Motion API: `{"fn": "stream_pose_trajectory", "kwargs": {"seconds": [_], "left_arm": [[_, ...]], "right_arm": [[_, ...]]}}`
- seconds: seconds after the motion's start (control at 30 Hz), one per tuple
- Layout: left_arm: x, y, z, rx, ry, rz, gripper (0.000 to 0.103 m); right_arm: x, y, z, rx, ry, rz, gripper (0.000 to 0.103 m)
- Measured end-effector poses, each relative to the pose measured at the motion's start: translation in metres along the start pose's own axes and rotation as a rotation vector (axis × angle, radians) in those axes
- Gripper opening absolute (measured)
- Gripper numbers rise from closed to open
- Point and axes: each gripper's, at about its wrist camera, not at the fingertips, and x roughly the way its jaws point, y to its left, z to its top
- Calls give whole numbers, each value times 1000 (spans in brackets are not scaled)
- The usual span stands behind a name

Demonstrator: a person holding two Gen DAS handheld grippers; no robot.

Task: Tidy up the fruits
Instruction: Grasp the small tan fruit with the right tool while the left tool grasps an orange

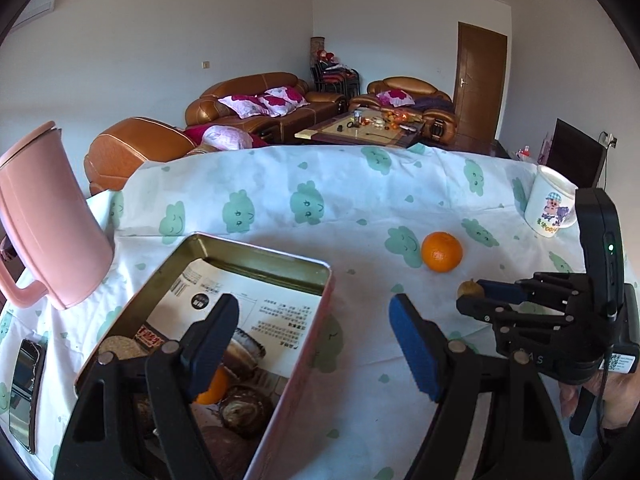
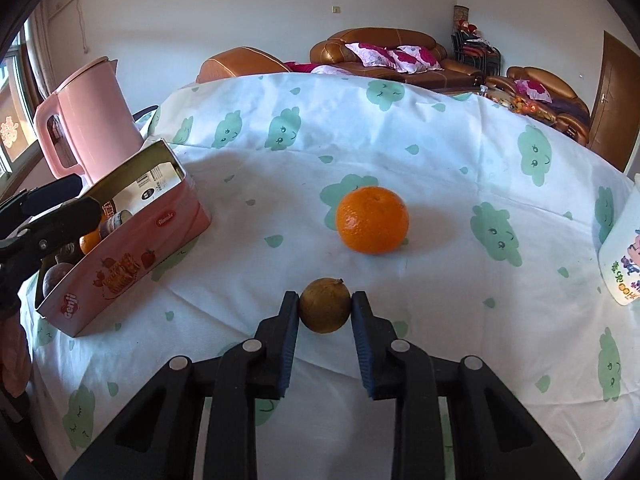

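Covering the whole table, a white cloth printed with green cloud faces (image 2: 400, 152), rumpled toward the far edge. Standing at the far left on that cloth, a tall pink plastic jug with a lid and a handle (image 2: 96, 120), upright. Just near of the jug, an open rectangular pink tin with a strawberry-and-biscuit print (image 2: 132, 256), holding a small orange (image 2: 90, 242) and several dark round fruits (image 1: 240, 412) over a printed paper liner. Sitting at the far right edge, a white mug with a cartoon figure (image 1: 550, 208). Lying flat at the near left, a dark phone (image 1: 26, 392).

Resting alone near the middle of the cloth, a bright round orange (image 2: 373, 219), well clear of the tin. Just near of it, touching the cloth or barely above it (cannot tell which), a small brownish-green round fruit (image 2: 325, 305).

Reaching in from the near side and tilted downward, the right gripper (image 2: 325, 310), black with blue pads, jaws drawn narrow and pressed against both sides of the brownish-green fruit. Seen from the left wrist view, gripped from behind by a hand (image 1: 612, 400) at the near right. Hovering over the near end of the tin, likewise pitched downward, the left gripper (image 1: 316, 340), jaws spread wide with nothing between them, one finger above the tin's contents and the other above bare cloth to the right.
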Motion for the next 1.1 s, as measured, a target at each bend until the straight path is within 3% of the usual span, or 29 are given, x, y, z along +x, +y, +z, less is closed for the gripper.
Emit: {"fn": "stream_pose_trajectory", "kwargs": {"seconds": [0.27,0.5,0.73,0.83,0.97,1.03,1.1], "left_arm": [[47,-50,21,11,75,-77,80],[93,-93,34,67,123,-127,79],[127,-114,40,83,165,-162,69],[132,-118,41,87,166,-192,50],[133,-121,39,118,149,-183,50],[142,-119,36,108,205,-198,50],[140,-113,36,80,199,-231,49]], "right_arm": [[-7,-54,1,43,-26,-130,28],[-9,-79,-4,79,-38,-151,28],[-10,-85,-6,105,-52,-136,28],[-11,-86,-6,110,-58,-134,28],[-11,-85,-6,106,-54,-143,28],[-12,-82,-6,94,-56,-155,28],[-15,-80,-7,88,-71,-165,28]]}}
